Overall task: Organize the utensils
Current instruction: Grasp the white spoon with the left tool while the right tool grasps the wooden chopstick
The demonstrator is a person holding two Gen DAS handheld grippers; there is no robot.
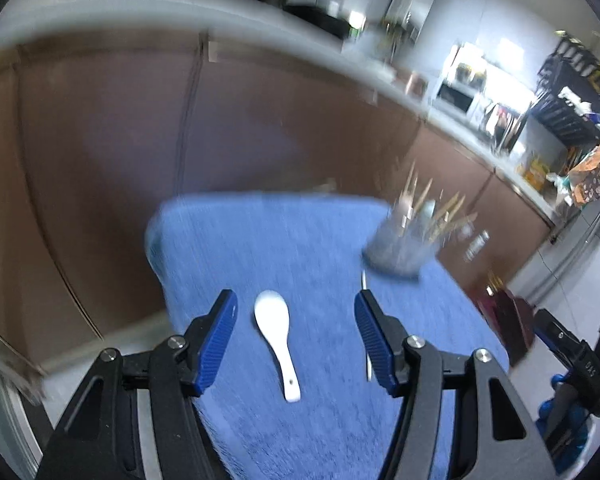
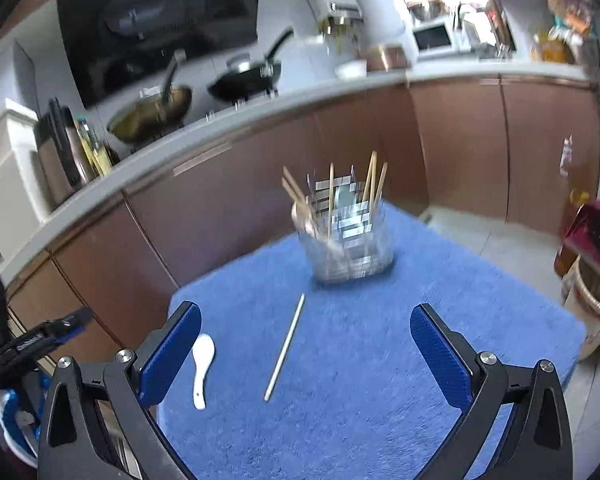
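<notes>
A white ceramic spoon [image 1: 276, 338] lies on a blue towel [image 1: 300, 248], between the fingers of my open, empty left gripper [image 1: 296, 308], which hovers over it. The spoon also shows in the right wrist view [image 2: 202, 364], by the left finger. A single wooden chopstick [image 2: 285, 347] lies loose on the towel [image 2: 380, 380], just ahead of my open, empty right gripper [image 2: 306, 320]. A shiny metal utensil holder [image 2: 346, 232] with several chopsticks stands at the towel's far end; it is blurred in the left wrist view [image 1: 408, 236].
Brown cabinet fronts [image 2: 260, 200] and a white counter run behind the table. Pans [image 2: 244, 80] sit on the stove, and a microwave [image 2: 432, 38] stands on the counter. A dark red object [image 2: 596, 232] and a bin stand at the right on the floor.
</notes>
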